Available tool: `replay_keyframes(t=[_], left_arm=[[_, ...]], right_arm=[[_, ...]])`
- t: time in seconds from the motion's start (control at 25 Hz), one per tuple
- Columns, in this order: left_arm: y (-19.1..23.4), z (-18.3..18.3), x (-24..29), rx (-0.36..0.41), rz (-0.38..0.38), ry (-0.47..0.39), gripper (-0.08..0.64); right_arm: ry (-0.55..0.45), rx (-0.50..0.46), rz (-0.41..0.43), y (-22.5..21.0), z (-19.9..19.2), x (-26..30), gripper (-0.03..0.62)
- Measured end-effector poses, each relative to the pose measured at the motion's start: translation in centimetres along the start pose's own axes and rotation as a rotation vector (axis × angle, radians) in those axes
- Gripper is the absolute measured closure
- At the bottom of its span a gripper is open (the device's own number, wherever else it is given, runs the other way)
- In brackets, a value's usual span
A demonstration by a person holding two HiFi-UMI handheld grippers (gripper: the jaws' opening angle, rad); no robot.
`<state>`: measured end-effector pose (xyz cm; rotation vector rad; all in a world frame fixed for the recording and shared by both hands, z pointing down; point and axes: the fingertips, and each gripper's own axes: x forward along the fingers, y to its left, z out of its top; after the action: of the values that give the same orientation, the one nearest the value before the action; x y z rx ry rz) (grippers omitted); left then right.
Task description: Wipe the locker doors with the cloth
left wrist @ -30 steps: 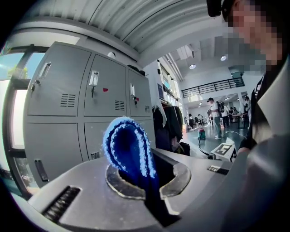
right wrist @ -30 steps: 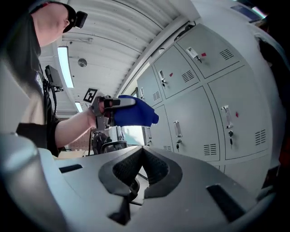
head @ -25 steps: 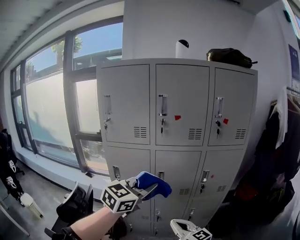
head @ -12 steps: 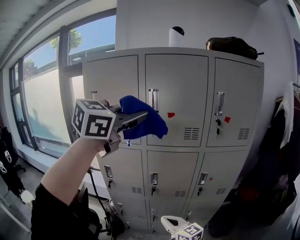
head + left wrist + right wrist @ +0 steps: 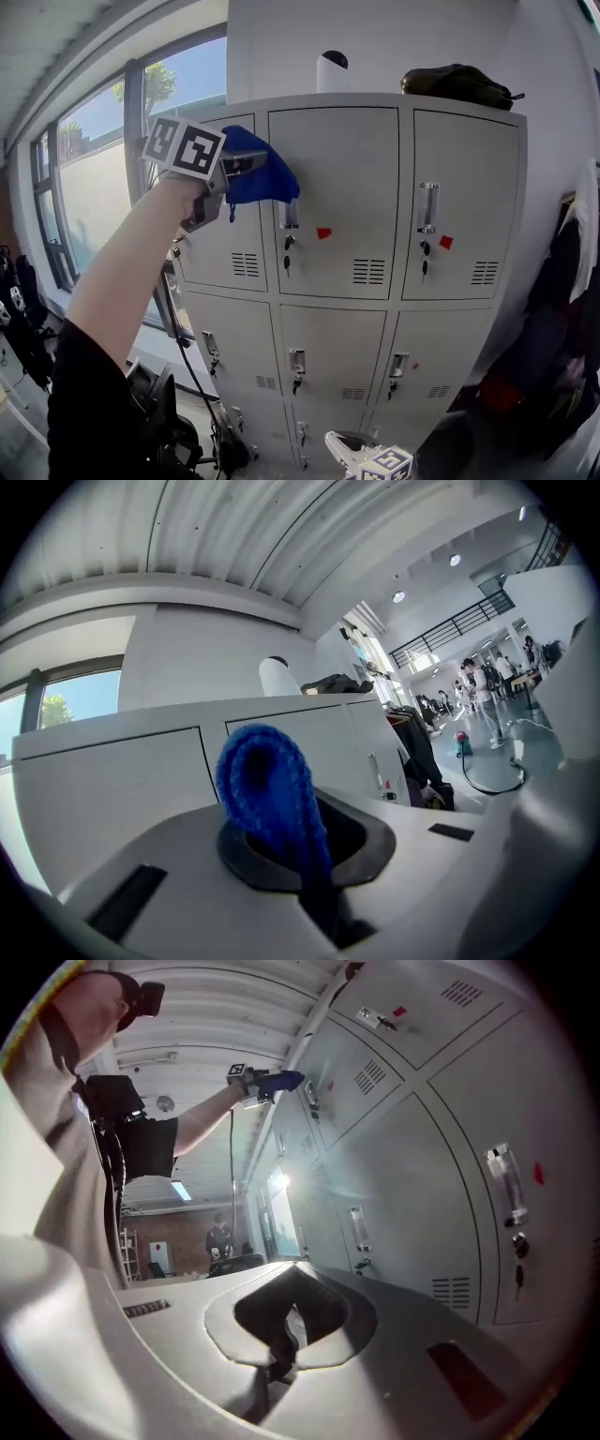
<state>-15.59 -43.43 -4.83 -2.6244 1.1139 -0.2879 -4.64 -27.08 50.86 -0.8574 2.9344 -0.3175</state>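
Observation:
A grey locker bank (image 5: 337, 309) with three rows of doors faces me. My left gripper (image 5: 251, 162) is raised at the top edge of the upper-left door (image 5: 220, 239), shut on a blue cloth (image 5: 261, 178) that bunches out past the jaws against that door. In the left gripper view the blue cloth (image 5: 270, 794) loops up between the jaws, with the locker top (image 5: 141, 789) behind it. My right gripper (image 5: 349, 448) hangs low by the bottom row, shut with nothing in it. The right gripper view looks up along the locker doors (image 5: 441, 1176) to the raised blue cloth (image 5: 278, 1080).
A white cylinder (image 5: 330, 71) and a dark bag (image 5: 457, 82) sit on top of the lockers. Large windows (image 5: 89, 206) fill the left wall. Dark coats (image 5: 567, 319) hang at the right. A black chair (image 5: 155, 412) and a cable stand low at the left.
My left gripper has risen with the blue cloth from in front of the middle row up to the top of the upper-left door. The right gripper stays low.

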Motion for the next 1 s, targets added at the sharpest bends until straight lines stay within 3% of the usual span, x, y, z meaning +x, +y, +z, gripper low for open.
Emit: replay_keyframes(t=[0.32, 0.44, 0.64, 1.0], left_arm=[[0.7, -1.2, 1.8, -0.017, -0.001, 0.069, 0.532], [1.3, -0.2, 1.7, 0.013, 0.026, 0.095, 0.532], [2.4, 1.7, 2.2, 0.060, 0.063, 0.158, 0.532], [4.3, 3.0, 3.8, 0.064, 0.119, 0.262, 0.532]], right_arm=[[-0.127, -0.275, 0.164, 4.8, 18.7, 0.3, 0.591], [-0.126, -0.342, 0.208, 7.2, 23.3, 0.8, 0.591], [-0.101, -0.409, 0.255, 10.2, 27.8, 1.4, 0.591], [-0.084, -0.420, 0.311, 12.7, 30.5, 1.3, 0.591]])
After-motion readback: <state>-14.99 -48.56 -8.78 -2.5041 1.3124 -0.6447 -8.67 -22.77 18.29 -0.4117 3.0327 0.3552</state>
